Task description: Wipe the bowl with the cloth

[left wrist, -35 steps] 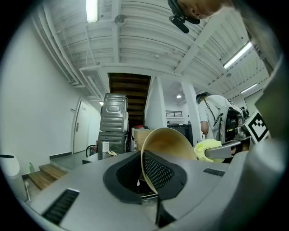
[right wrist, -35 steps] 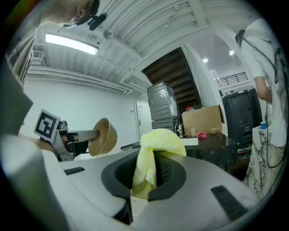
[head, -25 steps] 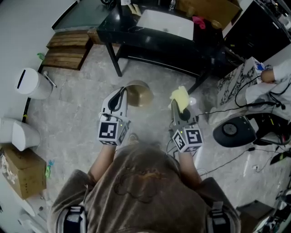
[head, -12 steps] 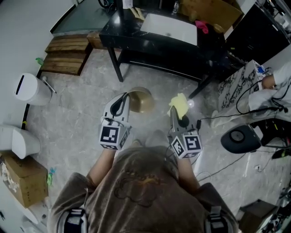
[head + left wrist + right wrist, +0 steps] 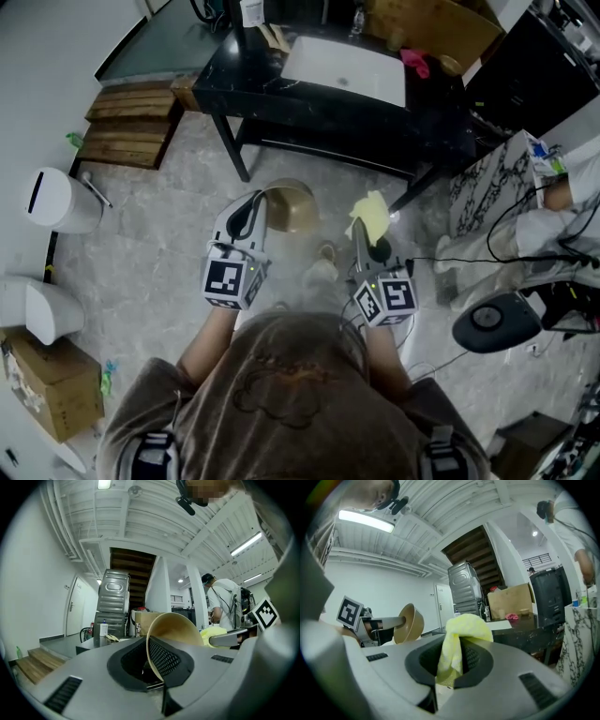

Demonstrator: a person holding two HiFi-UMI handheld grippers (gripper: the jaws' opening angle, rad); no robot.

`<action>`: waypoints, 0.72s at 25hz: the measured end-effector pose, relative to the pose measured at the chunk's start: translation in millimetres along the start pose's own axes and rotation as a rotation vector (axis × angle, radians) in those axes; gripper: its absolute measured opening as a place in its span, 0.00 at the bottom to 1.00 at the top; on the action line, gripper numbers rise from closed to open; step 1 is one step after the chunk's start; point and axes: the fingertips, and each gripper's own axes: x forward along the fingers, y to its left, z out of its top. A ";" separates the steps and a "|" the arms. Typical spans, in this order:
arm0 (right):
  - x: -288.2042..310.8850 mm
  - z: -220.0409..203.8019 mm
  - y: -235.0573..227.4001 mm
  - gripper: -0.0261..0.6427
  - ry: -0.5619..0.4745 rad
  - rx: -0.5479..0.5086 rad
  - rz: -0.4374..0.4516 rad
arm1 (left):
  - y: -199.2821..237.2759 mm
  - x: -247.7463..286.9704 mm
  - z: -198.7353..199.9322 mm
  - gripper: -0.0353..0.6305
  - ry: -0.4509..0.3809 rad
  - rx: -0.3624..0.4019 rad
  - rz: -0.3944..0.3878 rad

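A tan bowl (image 5: 291, 206) hangs in the air in front of me, tipped on its side with its mouth toward the right. My left gripper (image 5: 260, 208) is shut on the bowl's rim (image 5: 151, 654). The bowl (image 5: 408, 623) also shows at the left of the right gripper view. A yellow cloth (image 5: 371, 211) is bunched up in my right gripper (image 5: 364, 225), which is shut on the cloth (image 5: 459, 646). Cloth and bowl are a short gap apart, not touching.
A black table (image 5: 328, 103) with a white tray (image 5: 345, 66) stands just ahead. Wooden pallets (image 5: 127, 127) lie at the far left. A white bin (image 5: 58, 200) and a cardboard box (image 5: 47, 375) sit at the left. Cables and a black stool base (image 5: 492, 321) crowd the right.
The view has shifted a little toward the black table. Both grippers keep their hold and stay about the same distance apart.
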 end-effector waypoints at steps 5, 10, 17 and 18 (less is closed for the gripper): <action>36.4 9.3 -25.3 0.07 0.001 0.003 0.005 | 8.1 47.1 -0.1 0.07 0.002 -0.006 -0.012; 74.4 23.9 -53.4 0.07 0.007 0.001 0.008 | 18.9 95.7 7.1 0.07 0.009 -0.005 -0.017; 121.5 45.1 -92.2 0.07 0.009 0.007 0.051 | 27.7 159.4 13.0 0.07 0.033 -0.004 0.005; 127.8 48.7 -98.8 0.07 0.008 0.006 0.058 | 27.6 168.7 14.1 0.07 0.034 -0.004 0.009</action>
